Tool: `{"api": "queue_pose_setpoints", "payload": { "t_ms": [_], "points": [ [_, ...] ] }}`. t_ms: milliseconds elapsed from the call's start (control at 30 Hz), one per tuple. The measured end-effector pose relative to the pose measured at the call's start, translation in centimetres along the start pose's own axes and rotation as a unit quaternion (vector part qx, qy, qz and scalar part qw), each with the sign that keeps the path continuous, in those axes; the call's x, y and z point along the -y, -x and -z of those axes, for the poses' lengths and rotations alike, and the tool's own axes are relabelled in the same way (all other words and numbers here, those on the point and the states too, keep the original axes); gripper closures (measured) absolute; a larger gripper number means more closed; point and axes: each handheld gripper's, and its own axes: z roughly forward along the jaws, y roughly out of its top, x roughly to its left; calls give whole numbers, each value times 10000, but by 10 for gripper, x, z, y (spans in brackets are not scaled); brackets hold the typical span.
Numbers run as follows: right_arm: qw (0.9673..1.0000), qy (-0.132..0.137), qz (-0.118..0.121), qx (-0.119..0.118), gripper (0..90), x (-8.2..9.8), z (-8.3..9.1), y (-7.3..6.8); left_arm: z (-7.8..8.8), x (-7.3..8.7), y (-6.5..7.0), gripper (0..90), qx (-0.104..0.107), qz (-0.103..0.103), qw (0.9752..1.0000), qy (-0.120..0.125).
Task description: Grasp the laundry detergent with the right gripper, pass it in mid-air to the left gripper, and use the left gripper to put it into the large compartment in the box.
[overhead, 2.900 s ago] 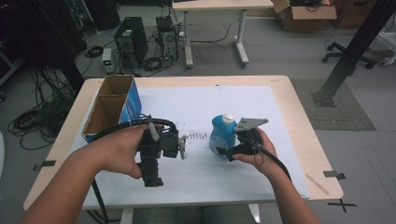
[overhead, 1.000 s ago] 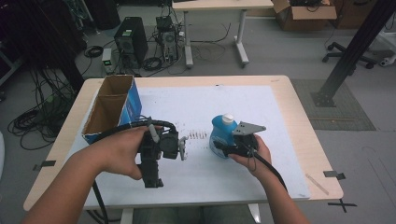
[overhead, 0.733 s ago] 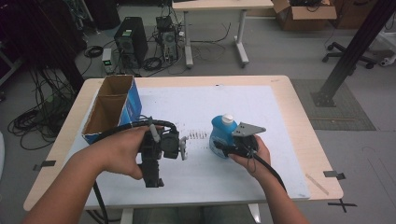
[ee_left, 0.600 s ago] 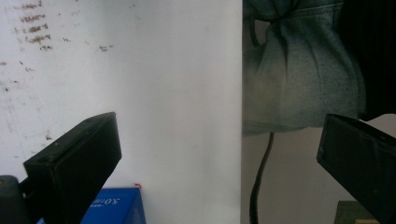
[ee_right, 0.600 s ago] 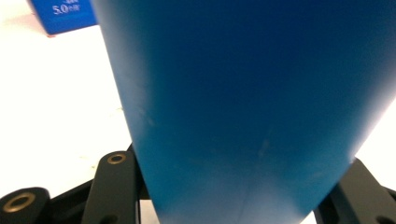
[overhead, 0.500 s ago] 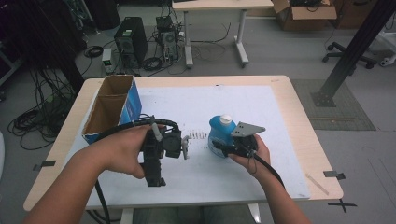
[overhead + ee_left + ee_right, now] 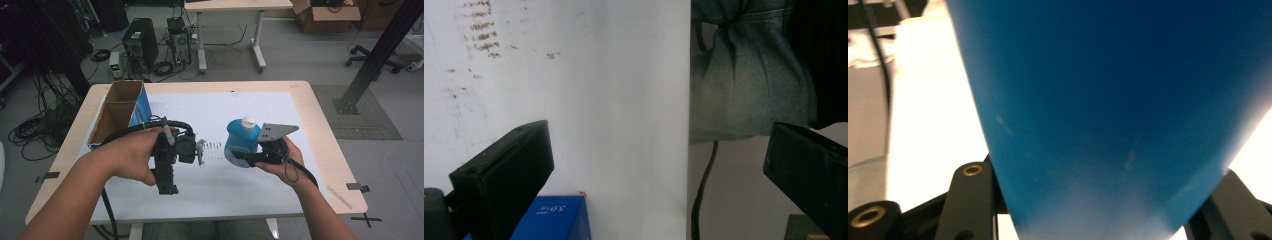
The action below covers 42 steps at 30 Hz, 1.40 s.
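A blue bottle [image 7: 241, 140] with a white cap is over the middle of the white sheet [image 7: 200, 107], leaning a little. My right gripper [image 7: 239, 157] is shut on its lower body from the right, with the grey plate above the hand. In the right gripper view the blue bottle [image 7: 1108, 100] sits between the two black jaws of the right gripper [image 7: 1103, 212]. Whether its base touches the sheet I cannot tell. My left gripper [image 7: 180, 155] hovers left of the bottle, apart from it. The left gripper [image 7: 659, 170] is wide open with nothing in it.
An open cardboard box [image 7: 120, 107] with a blue side stands at the table's left; its blue side [image 7: 554, 220] also appears low in the left gripper view. The sheet's near edge [image 7: 686, 100] runs beside the person's jeans [image 7: 749, 75]. Bare wood [image 7: 325, 150] borders the sheet.
Hardly anything. The right gripper keeps its hold on the bottle and has shifted it only slightly. The left gripper has wobbled a little in place.
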Motion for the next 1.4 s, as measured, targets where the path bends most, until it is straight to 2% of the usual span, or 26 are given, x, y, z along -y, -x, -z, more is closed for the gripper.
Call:
{"api": "queue_pose_setpoints", "payload": {
  "t_ms": [167,200,333,433,533,700,833,867,900,933,967,1000,1100,1400],
  "points": [
    [9996,-94,169,-222,456,-6,5,-4,3,-5,-2,2,-10,-31,10000,15],
    [9988,-134,230,-406,455,-7,6,-6,5,-8,-3,2,-21,-46,10000,6],
    [9964,-251,361,-718,454,-8,5,-6,9,-12,-5,2,-35,-56,10000,30],
    [9942,-362,475,-899,452,-6,3,-6,11,-14,-5,2,-37,-72,10000,27],
    [9908,-344,580,-1171,452,-2,0,-4,12,-17,-7,2,-41,-84,10000,16],
    [9854,-376,772,-1472,451,3,-7,-8,12,-19,-9,2,-29,-80,10000,1],
    [9832,-356,808,-1599,450,6,-12,-10,12,-21,-12,2,-7,-72,10000,-21],
    [9812,-311,875,-1690,450,7,-15,-13,12,-21,-13,2,12,-55,10000,-11],
    [9812,-311,875,-1690,450,7,-15,-13,12,-21,-13,2,12,-55,10000,-11],
    [9795,-280,907,-1778,450,7,-19,-16,11,-22,-15,2,27,-31,10000,-31],
    [9795,-280,907,-1778,450,7,-19,-16,11,-22,-15,2,27,-31,10000,-31],
    [9778,-275,948,-1849,449,7,-21,-19,10,-23,-16,2,36,-30,10000,-33],
    [9758,-256,964,-1944,449,6,-25,-23,10,-25,-17,2,51,-46,10000,-47],
    [9728,-196,983,-2090,448,2,-37,-33,8,-33,-19,2,76,-112,9999,-85]
  ]
}}
